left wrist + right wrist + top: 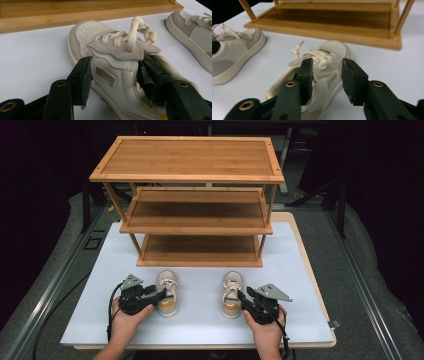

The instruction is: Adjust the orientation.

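Observation:
Two small cream sneakers lie on the white mat with their toes toward the rack. In the left gripper view my left gripper (115, 77) straddles the left sneaker (110, 57) at its collar. One pad presses on the outer side wall and the other sits inside the opening against the tongue. From above, that gripper (162, 295) meets the left sneaker (167, 292) at its heel end. My right gripper (327, 75) stands open just over the right sneaker (324, 62), with the laces showing in the gap. In the high view it (240, 296) sits beside the right sneaker (231, 295).
A three-tier bamboo shoe rack (200, 225) stands at the back of the white mat (300, 285), with bare shelves. Its bottom shelf (332, 27) lies just beyond the sneakers. The table drops off to a dark floor on both sides.

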A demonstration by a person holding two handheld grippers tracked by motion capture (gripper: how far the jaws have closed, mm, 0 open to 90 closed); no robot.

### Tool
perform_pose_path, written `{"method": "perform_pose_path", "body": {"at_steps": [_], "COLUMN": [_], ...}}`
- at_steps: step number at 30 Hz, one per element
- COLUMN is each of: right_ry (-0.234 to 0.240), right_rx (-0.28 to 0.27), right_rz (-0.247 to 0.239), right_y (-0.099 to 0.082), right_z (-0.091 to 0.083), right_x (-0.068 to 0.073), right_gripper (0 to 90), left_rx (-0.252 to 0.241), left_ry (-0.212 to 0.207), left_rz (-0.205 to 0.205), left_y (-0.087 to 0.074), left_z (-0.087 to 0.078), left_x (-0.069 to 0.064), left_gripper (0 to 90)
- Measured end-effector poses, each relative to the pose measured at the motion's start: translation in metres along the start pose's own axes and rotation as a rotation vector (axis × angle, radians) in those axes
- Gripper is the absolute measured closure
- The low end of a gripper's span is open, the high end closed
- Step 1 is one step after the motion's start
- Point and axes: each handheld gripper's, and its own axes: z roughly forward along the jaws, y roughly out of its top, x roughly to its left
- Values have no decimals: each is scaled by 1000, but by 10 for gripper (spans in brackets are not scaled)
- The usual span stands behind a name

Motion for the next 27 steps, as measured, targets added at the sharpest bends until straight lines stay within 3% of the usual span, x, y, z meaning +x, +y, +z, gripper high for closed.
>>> {"method": "perform_pose_path", "body": {"at_steps": [7,11,12,16,18,22,27], "right_ry": [26,21,37,42,68,85,142], "right_rx": [64,82,88,96,90,90,117], "right_rz": [4,58,89,118,158,162,132], "right_y": [-7,-9,-10,-10,-10,-9,-6], "right_z": [15,23,27,30,32,35,45], "right_x": [3,-1,-4,-6,-6,-1,14], "right_gripper": [534,520,522,544,551,552,553], "left_rx": [12,10,10,10,12,15,25], "left_ry": [23,20,22,15,-5,-19,-62], "left_rz": [0,-9,-19,-24,-34,-41,-24], "left_y": [0,1,2,4,4,6,11], "left_z": [5,6,6,7,9,12,26], "left_x": [-1,-1,-2,-2,-2,-5,-23], "left_gripper": [432,448,449,462,483,484,484]}}
